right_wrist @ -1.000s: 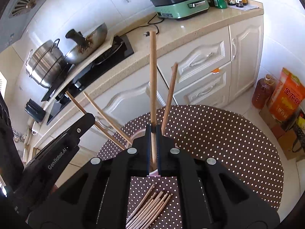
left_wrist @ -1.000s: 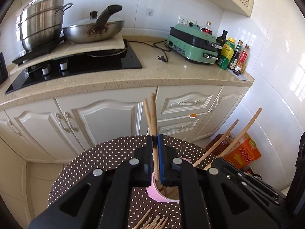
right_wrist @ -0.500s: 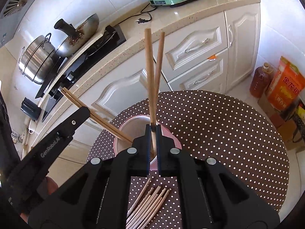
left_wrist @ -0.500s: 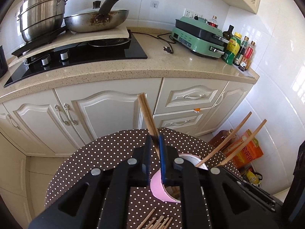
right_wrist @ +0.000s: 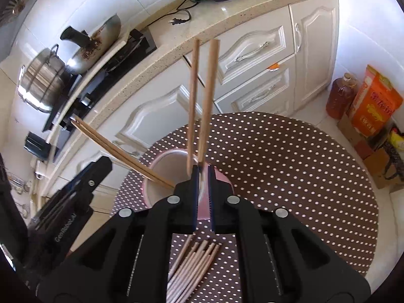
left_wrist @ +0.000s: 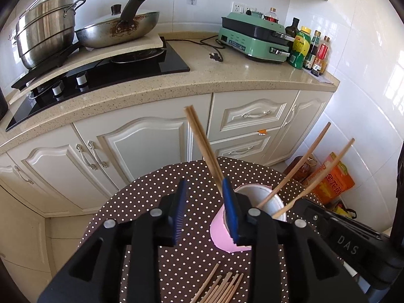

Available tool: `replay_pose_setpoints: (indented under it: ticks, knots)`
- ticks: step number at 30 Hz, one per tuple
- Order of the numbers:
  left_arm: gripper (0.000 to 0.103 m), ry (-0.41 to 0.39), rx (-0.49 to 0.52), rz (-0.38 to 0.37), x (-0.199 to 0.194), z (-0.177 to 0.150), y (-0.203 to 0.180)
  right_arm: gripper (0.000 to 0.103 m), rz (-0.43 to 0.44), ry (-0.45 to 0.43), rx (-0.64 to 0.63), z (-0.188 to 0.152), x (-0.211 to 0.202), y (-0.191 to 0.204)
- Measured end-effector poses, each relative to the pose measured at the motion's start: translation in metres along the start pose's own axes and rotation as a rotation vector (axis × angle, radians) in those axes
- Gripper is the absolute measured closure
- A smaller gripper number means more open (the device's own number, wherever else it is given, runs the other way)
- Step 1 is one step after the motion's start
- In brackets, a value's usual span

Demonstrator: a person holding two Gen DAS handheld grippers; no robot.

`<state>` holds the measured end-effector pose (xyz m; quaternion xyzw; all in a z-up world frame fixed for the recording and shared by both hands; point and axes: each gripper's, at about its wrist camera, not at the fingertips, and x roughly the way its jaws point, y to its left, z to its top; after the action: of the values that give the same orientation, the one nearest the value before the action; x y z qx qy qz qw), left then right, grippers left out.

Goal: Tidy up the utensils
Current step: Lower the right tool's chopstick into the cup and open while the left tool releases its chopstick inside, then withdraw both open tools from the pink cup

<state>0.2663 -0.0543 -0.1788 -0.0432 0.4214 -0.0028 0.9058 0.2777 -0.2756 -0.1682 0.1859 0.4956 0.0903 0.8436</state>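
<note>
Between the left gripper's [left_wrist: 204, 209] fingers [left_wrist: 179, 209] nothing is clamped: the jaws are opening, and the leaning pair [left_wrist: 202, 146] of chopsticks only rests against the inner face of the finger on the right, its lower ends down in the cup [left_wrist: 222, 232]. That pink cup stands on the dotted table [left_wrist: 151, 202] just behind and partly under this same finger, white inside. Nearer the camera than the fingertips, under the gripper's body, loose sticks [left_wrist: 222, 287] lie flat in a bundle on the cloth. Over on the right gripper [right_wrist: 202, 174], the fingers are closed to a narrow slit, and the tall stick [right_wrist: 205, 101] runs down into that slit at the fingertips, gripped there and rising nearly upright. A second stick [right_wrist: 192, 101] stands just left of the left finger, free, its foot inside the cup [right_wrist: 161, 169], which sits directly beyond and below the fingertips. From this side the leaning pair [right_wrist: 121, 154] slants out of the cup to the left. More loose sticks [right_wrist: 194, 260] lie below the fingers' base.
</note>
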Motion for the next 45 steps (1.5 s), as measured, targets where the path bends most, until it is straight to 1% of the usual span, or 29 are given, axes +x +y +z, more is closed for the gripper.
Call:
replay_pose_setpoints:
  ticks: [2, 5, 7, 9, 11, 17, 19, 23, 29, 31, 32, 33, 38, 42, 45]
  knots:
    - [0.071, 0.002, 0.001, 0.0, -0.001, -0.001, 0.001, 0.095, -0.019, 0.008, -0.01, -0.001, 0.001, 0.002]
    - [0.07, 0.006, 0.008, -0.003, -0.003, -0.003, 0.002, 0.094, -0.015, 0.013, 0.009, -0.003, -0.002, 0.001]
    - [0.07, 0.004, 0.018, -0.002, -0.006, -0.004, 0.003, 0.082, -0.034, 0.027, 0.009, -0.004, -0.002, 0.0]
    - [0.07, -0.003, 0.031, 0.001, -0.009, -0.005, 0.003, 0.051, -0.054, 0.01, 0.009, -0.005, -0.007, 0.001]
    - [0.069, -0.012, 0.038, 0.005, -0.013, -0.007, 0.004, 0.051, -0.072, -0.032, 0.003, -0.005, -0.016, 0.002]
    - [0.067, -0.025, 0.046, -0.002, -0.024, -0.009, 0.006, 0.05, -0.094, -0.053, -0.003, -0.004, -0.032, 0.004]
    - [0.066, -0.033, 0.055, -0.007, -0.03, -0.008, 0.007, 0.048, -0.109, -0.059, -0.008, -0.004, -0.038, 0.005]
    - [0.063, -0.054, 0.084, -0.004, -0.043, -0.008, 0.007, 0.039, -0.107, -0.092, -0.017, -0.008, -0.057, 0.008]
    - [0.05, -0.104, 0.094, 0.003, -0.068, -0.004, 0.011, 0.029, -0.11, -0.134, -0.051, -0.016, -0.087, 0.02]
    - [0.049, -0.114, 0.106, 0.0, -0.077, -0.005, 0.014, 0.025, -0.106, -0.151, -0.052, -0.022, -0.096, 0.024]
    - [0.049, -0.117, 0.111, 0.001, -0.08, -0.006, 0.015, 0.022, -0.105, -0.155, -0.049, -0.025, -0.099, 0.025]
    - [0.047, -0.118, 0.118, 0.0, -0.084, -0.007, 0.016, 0.02, -0.102, -0.158, -0.044, -0.028, -0.102, 0.025]
    - [0.044, -0.111, 0.137, -0.011, -0.093, -0.018, 0.026, 0.017, -0.104, -0.151, 0.001, -0.047, -0.109, 0.024]
    - [0.043, -0.07, 0.17, -0.025, -0.092, -0.034, 0.035, 0.017, -0.124, -0.125, 0.062, -0.066, -0.105, 0.019]
    - [0.043, -0.032, 0.179, -0.053, -0.089, -0.048, 0.044, 0.017, -0.147, -0.09, 0.122, -0.083, -0.096, 0.011]
